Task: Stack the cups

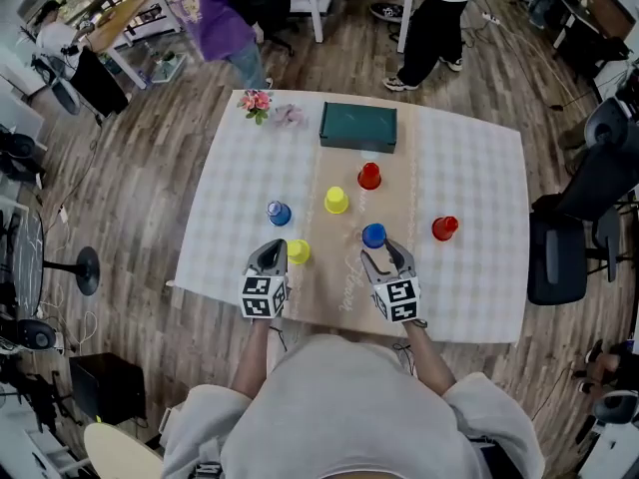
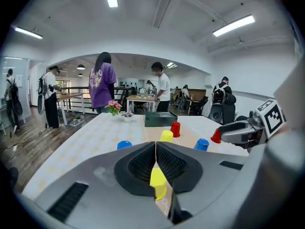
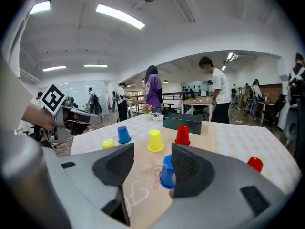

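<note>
Cups, six of them, all upside down on the worktop [image 1: 469, 168], each standing single, none stacked. My right gripper [image 1: 385, 258] has its jaws spread wide. In the right gripper view the near blue cup [image 3: 167, 171] sits in the gap, tucked against the right-hand jaw, which covers part of it. I can't tell whether the pad touches it. In the head view that cup is just above the gripper's tips, near frame centre on the tan runner [image 1: 334, 297].

My left gripper [image 2: 156, 149] has its jaws pressed together, pads meeting, nothing pinched. The near yellow cup [image 2: 157, 183] shows low down through the slot beneath the closed tips. In the head view it stands just right of that gripper's nose, a little left of centre.

Higher in the head view, the second yellow cup [image 1: 336, 200] is at centre, with a red cup [image 1: 369, 176] just up and right of it. The other blue cup [image 1: 279, 213] is to the left on the checked cloth. A second red cup [image 1: 444, 228] is out at the right, apart from the rest.

A dark green box [image 1: 358, 127] lies near the top edge of the worktop, with a small bunch of pink flowers [image 1: 256, 101] to its left. People [image 1: 215, 13] stand on the wooden floor [image 1: 150, 198] beyond.
</note>
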Available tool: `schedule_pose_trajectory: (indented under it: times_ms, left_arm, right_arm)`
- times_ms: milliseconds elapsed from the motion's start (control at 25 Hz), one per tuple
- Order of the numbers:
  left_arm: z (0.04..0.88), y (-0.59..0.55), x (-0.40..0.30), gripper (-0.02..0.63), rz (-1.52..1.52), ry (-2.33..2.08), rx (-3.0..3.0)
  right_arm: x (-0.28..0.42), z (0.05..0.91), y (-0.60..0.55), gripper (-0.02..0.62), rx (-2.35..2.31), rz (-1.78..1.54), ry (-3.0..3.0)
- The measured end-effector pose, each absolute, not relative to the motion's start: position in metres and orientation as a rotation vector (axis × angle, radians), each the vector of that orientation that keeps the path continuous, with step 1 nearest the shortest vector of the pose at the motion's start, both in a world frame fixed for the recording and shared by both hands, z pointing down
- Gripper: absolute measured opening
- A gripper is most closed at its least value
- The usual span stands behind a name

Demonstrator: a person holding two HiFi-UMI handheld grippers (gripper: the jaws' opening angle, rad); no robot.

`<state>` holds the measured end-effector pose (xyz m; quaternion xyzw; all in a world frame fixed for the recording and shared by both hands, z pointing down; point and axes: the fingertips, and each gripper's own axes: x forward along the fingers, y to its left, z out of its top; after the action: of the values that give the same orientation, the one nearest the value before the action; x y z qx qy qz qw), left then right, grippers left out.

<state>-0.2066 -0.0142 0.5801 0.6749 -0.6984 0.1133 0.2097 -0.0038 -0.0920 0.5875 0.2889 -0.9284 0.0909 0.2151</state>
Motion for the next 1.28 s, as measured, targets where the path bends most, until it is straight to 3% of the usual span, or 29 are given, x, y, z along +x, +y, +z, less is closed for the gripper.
schedule_pose_trajectory:
  times_ms: [1280]
  left_arm:
    - [0.613, 0.078, -0.343, 0.015, 0.216, -2.132, 1.487]
  right_arm:
    - [-0.255, 0.615, -0.083, 0.23, 0.263, 0.148, -2.635]
